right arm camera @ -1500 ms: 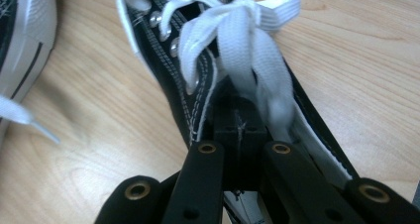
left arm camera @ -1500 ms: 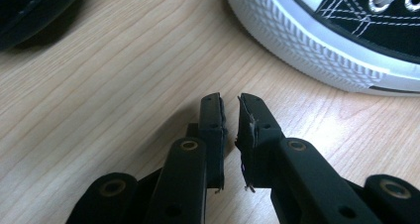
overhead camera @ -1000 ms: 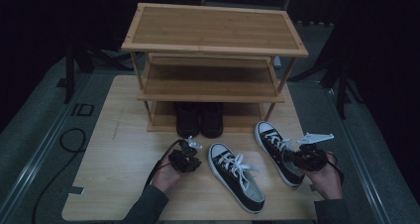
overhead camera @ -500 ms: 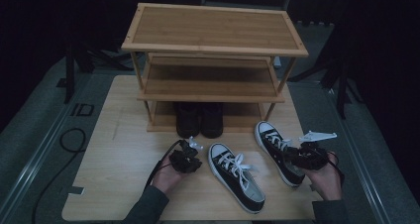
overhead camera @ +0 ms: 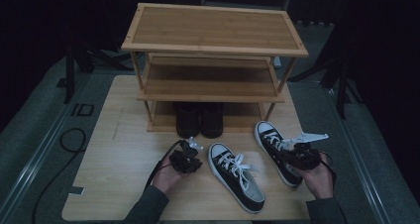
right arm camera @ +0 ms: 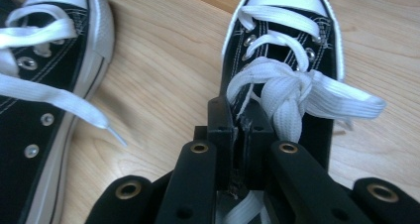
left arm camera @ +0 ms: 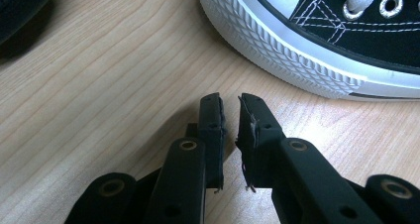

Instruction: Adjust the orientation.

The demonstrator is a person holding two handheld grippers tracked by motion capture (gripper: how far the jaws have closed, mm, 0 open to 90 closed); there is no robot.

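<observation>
Two sneakers lay on the table; the right gripper [right arm camera: 242, 122], jaws just closed, pinched the tied sneaker's [overhead camera: 275, 149] upper, toe pointing away. Left gripper [left arm camera: 230, 105], nearly shut, hung empty beside the other.

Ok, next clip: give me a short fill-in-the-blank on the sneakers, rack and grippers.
1. The right gripper is shut on a white ____ of the right sneaker.
2. The wooden rack has ____ shelves.
3. The left gripper holds ____ beside the left sneaker.
Missing words: lace; three; nothing
</observation>
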